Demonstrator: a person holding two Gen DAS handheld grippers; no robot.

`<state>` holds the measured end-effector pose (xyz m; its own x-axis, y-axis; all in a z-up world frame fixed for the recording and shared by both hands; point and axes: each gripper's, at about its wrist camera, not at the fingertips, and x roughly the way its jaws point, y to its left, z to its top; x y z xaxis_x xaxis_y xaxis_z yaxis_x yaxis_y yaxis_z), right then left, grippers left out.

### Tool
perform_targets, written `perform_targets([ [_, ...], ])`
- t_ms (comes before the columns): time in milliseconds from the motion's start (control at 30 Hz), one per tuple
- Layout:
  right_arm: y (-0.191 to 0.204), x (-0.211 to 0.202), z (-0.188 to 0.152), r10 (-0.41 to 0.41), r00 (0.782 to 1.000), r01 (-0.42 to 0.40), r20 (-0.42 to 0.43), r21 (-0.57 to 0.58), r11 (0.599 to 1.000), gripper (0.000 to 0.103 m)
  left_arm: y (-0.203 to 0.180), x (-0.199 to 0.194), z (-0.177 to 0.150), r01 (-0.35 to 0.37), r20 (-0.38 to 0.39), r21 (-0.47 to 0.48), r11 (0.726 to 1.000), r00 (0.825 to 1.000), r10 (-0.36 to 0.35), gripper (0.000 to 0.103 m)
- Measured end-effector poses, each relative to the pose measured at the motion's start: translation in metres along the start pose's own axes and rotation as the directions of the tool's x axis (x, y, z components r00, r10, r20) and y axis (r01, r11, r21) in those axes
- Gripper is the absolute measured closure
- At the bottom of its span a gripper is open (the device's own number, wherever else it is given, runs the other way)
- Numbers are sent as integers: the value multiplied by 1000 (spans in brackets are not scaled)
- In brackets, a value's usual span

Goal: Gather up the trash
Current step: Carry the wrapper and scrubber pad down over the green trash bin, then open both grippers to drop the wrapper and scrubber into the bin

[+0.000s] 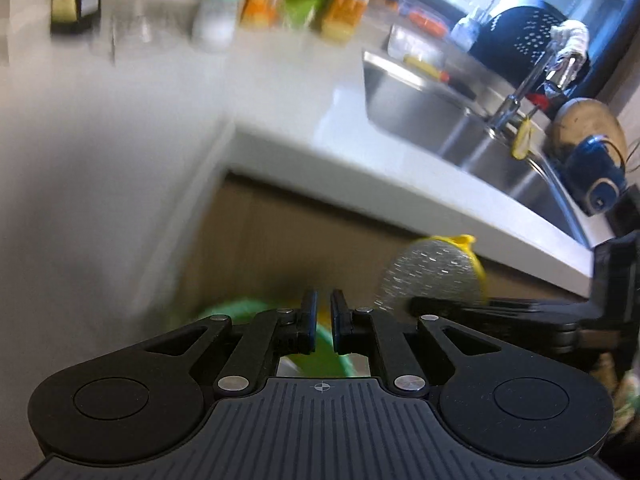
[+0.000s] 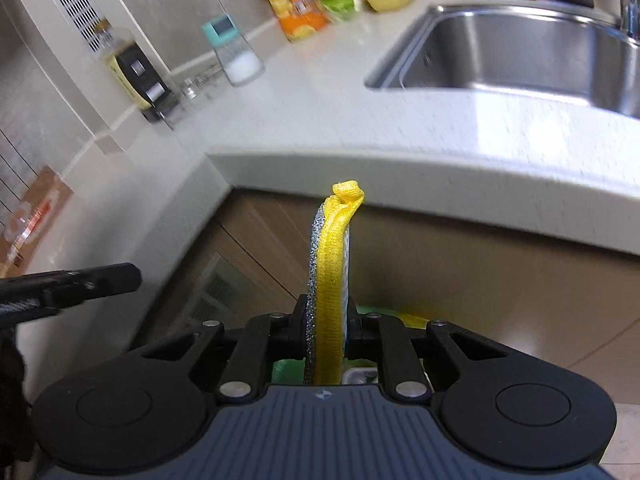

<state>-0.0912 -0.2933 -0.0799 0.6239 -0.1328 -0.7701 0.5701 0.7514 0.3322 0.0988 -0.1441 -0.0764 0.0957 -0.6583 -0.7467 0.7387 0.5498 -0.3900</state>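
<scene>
Yellow-edged scouring pad with a silver glittery face stands upright between the fingers of the right gripper, which pinch it at its lower part; its knotted yellow tip rises in front of the white counter edge. In the left wrist view the same pad shows its round silver side, held at the right, just beyond the black bar of the other tool.

The left gripper holds nothing: its two blue-padded fingers are nearly pressed together, with a narrow slit between them. Below and behind them lies something bright green and rounded, too blurred to name. In the right wrist view a green and yellow patch also peeks out behind the fingers.

Farther out, the white stone countertop wraps round a corner above brown wood-grain cabinet doors. A stainless steel sink sits at the far right, with a chrome tap over it. At the far edge of the counter stand two orange-and-yellow bottles, a clear jar with a teal lid and a black-and-yellow container to the left. The left view is heavily motion-blurred.
</scene>
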Motion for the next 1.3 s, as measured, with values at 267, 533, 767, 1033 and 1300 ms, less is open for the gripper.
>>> perform_targets([
  [267, -36, 57, -37, -34, 978, 39, -206, 22, 999, 88, 16, 25, -18, -32, -133, -97, 995, 991, 19, 87],
  [533, -38, 173, -69, 64, 903, -29, -425, 88, 996, 88, 24, -21, -21, -43, -39, -119, 992, 999, 38, 87],
  [767, -32, 255, -87, 83, 835, -4, -543, 144, 990, 88, 59, -85, -12, -149, 129, -238, 960, 975, 183, 87],
  [1033, -18, 326, -107, 45, 779, 63, -626, 150, 987, 81, 82, -103, -28, -188, 118, -320, 928, 964, 236, 87],
  [1300, -14, 313, -97, 52, 800, 57, -598, 161, 985, 57, 93, -109, -31, -186, 133, -337, 923, 961, 242, 87],
])
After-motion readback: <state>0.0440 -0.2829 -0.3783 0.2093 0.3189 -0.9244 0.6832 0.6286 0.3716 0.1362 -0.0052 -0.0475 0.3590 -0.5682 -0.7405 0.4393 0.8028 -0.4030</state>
